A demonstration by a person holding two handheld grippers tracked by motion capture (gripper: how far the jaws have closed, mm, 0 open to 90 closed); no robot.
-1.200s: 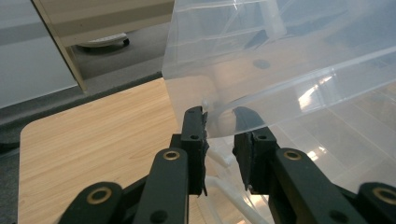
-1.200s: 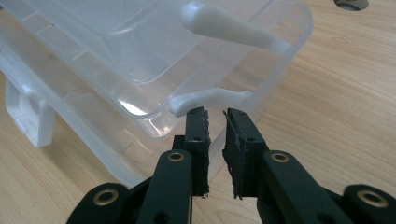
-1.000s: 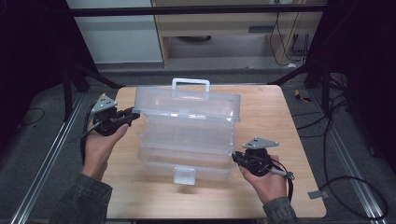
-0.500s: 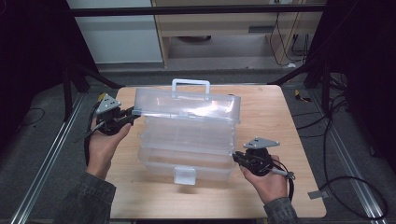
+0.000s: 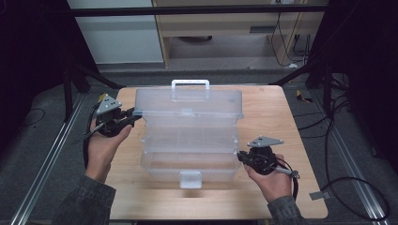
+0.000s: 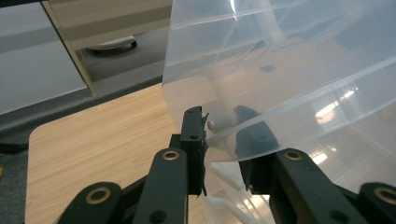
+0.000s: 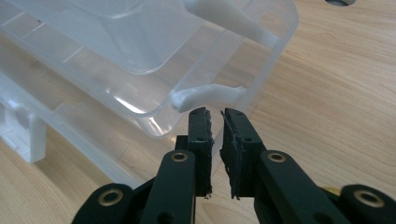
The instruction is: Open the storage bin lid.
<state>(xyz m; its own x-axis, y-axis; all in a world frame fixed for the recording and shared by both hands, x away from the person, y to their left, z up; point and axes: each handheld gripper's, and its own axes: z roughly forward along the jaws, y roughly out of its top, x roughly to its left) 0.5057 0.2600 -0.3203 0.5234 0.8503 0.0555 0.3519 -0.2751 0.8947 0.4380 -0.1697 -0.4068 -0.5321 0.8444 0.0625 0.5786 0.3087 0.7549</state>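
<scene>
wooden table (image 5: pixel 286 117); clear box (image 5: pixel 187 136) veils left gripper (image 6: pixel 219 140) finger.

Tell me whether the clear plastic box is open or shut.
Open: the clear plastic box has its lid raised, tiered trays fanned out, left gripper holding the lid's corner.

Wooden table (image 5: pixel 300 117) with rounded corners, light grain, sits on dark grey carpet (image 5: pixel 42 154). Aluminium rail (image 5: pixel 47 161) runs along the floor left of the table, another rail (image 5: pixel 361 192) at the right. Black frame struts (image 5: pixel 89 75) angle down at both rear corners, a black crossbar (image 5: pixel 187 10) spans the top. Behind: white cabinet panel (image 5: pixel 119 37) and a beige wood cabinet (image 5: pixel 225 21) with an open bay underneath. Black cables (image 5: pixel 338 140) loop over the floor at right. Small yellow-and-black item (image 5: pixel 304 97) lies on the floor just off the table's rear right corner; too small to identify.
</scene>
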